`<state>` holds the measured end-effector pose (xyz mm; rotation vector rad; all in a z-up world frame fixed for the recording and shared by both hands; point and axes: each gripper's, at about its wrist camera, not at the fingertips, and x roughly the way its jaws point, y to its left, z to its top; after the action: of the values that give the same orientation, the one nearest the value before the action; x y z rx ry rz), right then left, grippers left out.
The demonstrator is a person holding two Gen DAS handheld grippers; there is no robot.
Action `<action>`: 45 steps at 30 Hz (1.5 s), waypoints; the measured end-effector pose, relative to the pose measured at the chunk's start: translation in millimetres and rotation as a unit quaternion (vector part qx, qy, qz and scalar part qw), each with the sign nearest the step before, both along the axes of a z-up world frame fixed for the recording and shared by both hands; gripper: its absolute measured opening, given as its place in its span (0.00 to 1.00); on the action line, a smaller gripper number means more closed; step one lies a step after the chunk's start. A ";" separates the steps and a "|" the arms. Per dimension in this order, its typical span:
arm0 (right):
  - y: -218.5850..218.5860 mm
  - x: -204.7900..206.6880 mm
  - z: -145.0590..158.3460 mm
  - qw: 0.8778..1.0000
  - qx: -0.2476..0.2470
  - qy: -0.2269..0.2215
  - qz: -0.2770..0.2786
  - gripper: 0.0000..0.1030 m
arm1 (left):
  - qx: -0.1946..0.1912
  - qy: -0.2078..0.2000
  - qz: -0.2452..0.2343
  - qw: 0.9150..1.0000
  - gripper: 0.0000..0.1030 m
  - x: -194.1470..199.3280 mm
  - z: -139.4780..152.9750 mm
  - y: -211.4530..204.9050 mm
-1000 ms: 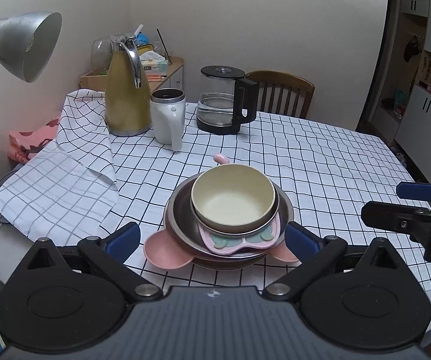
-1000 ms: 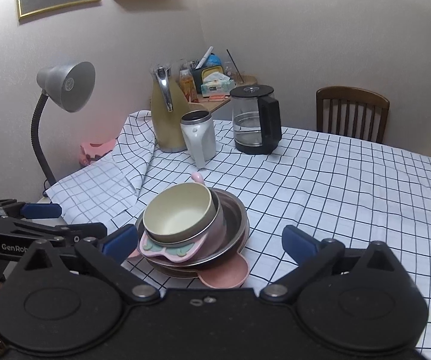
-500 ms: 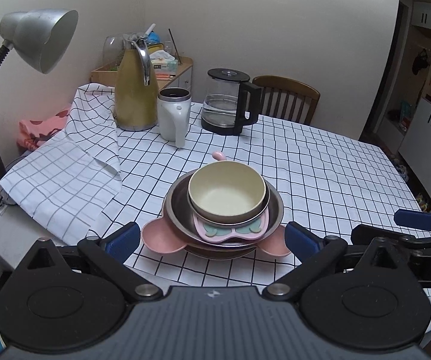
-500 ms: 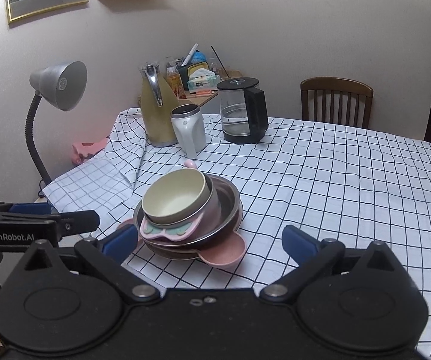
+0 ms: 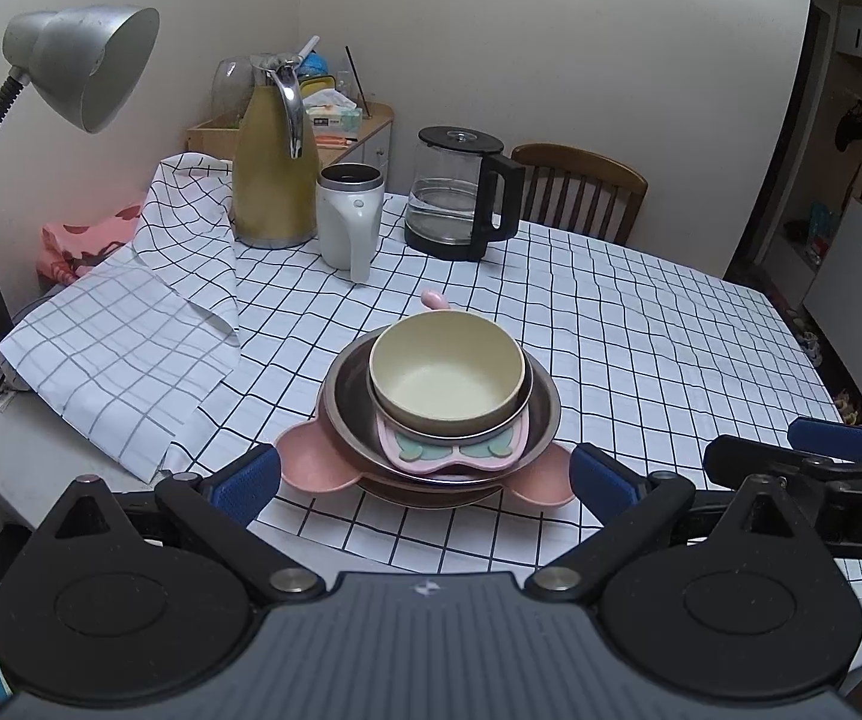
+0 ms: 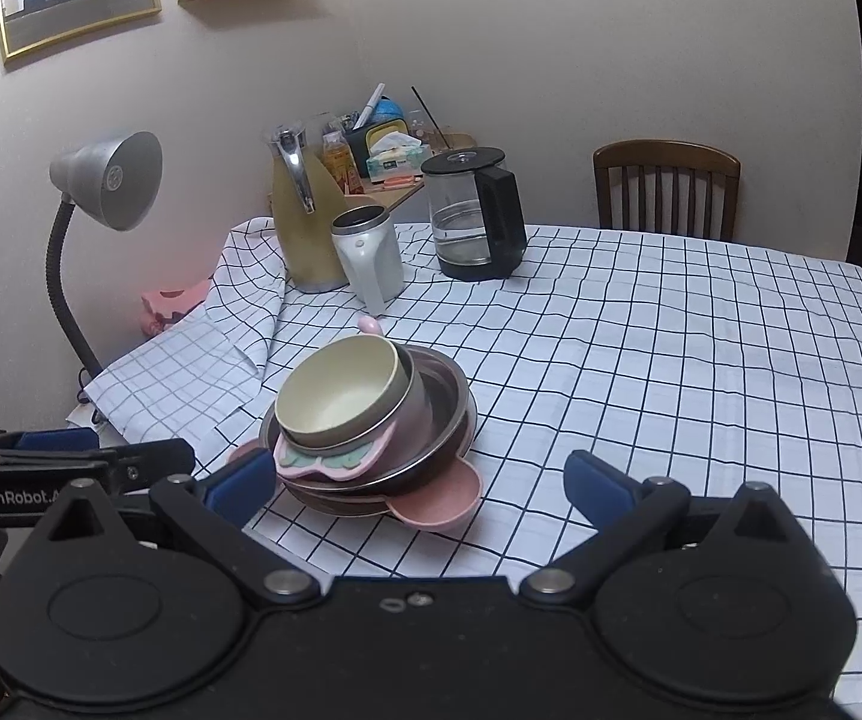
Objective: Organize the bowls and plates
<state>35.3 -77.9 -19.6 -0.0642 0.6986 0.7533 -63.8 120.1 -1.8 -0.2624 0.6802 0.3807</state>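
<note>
While the stacked dishes (image 5: 439, 420) sit near the table's front edge, note kettle (image 5: 460, 201), mug (image 5: 350, 213) and thermos (image 5: 275, 171) well behind; your left gripper (image 5: 425, 474) and right gripper (image 6: 419, 480) hover level, both spread, empty.

Cream bowl (image 5: 446, 377) on pink plate (image 5: 311, 468); white cloth (image 5: 640, 336), black grid; mustard flask (image 5: 273, 174) at 11 o'clock.
</note>
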 end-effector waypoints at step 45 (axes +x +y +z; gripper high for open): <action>12.1 -5.0 2.0 1.000 -0.002 -0.019 -0.017 1.00 | 0.015 -0.015 -0.026 0.999 1.00 0.3 1.0 0.7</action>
<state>30.3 -65.7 -17.6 -0.0698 0.6629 0.7156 -63.5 120.8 -0.7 -0.2218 0.6512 0.3363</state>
